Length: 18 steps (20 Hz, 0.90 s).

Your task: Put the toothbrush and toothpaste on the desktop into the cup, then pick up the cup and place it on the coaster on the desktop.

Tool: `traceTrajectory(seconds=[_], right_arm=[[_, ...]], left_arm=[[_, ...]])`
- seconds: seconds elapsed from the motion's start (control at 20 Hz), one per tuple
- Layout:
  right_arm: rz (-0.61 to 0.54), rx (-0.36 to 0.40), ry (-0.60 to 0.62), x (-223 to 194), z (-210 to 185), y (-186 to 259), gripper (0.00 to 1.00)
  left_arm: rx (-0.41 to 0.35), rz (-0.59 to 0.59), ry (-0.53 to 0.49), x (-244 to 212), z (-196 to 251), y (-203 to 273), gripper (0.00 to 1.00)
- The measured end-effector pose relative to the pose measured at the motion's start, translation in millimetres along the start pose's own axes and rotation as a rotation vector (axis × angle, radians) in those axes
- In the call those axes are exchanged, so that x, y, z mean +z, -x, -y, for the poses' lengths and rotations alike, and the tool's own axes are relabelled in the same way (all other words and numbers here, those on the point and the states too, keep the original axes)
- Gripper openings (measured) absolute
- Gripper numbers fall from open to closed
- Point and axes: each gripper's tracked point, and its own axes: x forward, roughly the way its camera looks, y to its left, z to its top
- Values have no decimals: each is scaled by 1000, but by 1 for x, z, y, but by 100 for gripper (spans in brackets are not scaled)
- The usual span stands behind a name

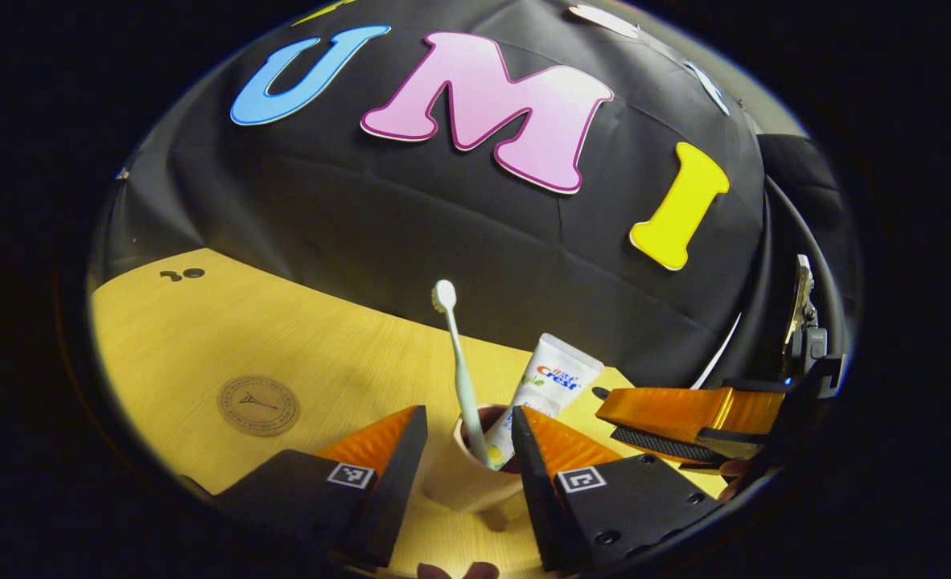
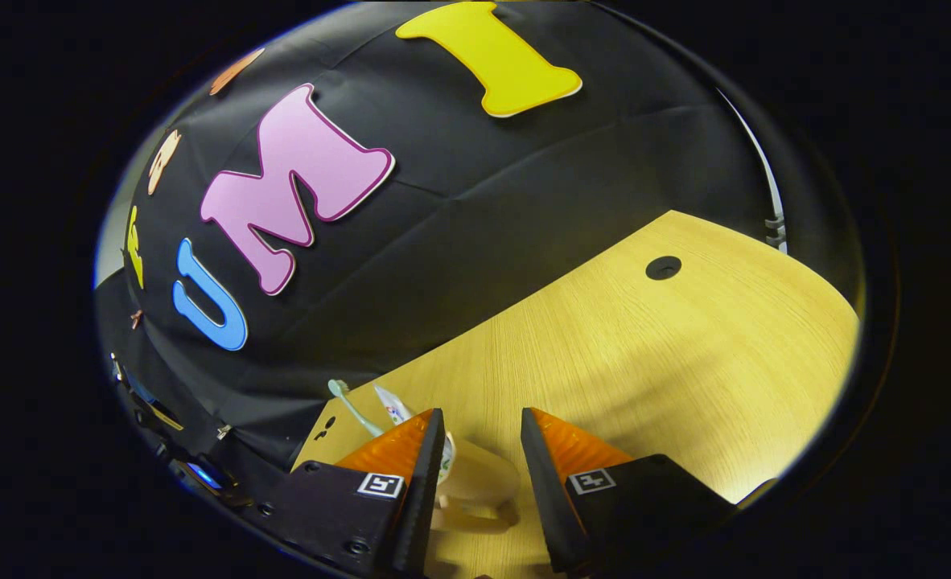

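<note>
On the desk [image 1: 202, 338], toothbrush [image 1: 458, 362] and toothpaste [image 1: 548, 386] are standing in the cup [image 1: 463, 482]; the left gripper [image 1: 467, 462] is straddling it, spread. The coaster [image 1: 258, 406] is lying apart; the right gripper [image 2: 482, 462] is hanging released.

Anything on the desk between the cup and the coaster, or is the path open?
Nothing visible blocks it. In the left gripper view the cup, holding the toothbrush and toothpaste, sits between the left gripper fingers, and only bare desktop lies between it and the coaster. The right gripper sits on the cup's other side.
</note>
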Motion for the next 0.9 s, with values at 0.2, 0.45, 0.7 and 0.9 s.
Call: traceTrajectory(seconds=[0.2, 0.45, 0.7, 0.9], right_arm=[[-142, -15, 8, -13, -4, 27, 51], [-305, -71, 159, -21, -15, 58, 72], [-511, -113, 341, -48, -28, 61, 72], [-635, -150, 453, -70, -28, 49, 72]], left_arm=[[-26, -25, -8, 17, -16, 53, 71], [27, -73, -117, 30, -65, 144, 77], [72, -115, -103, 34, -101, 209, 79], [106, -111, -71, 37, -116, 237, 79]])
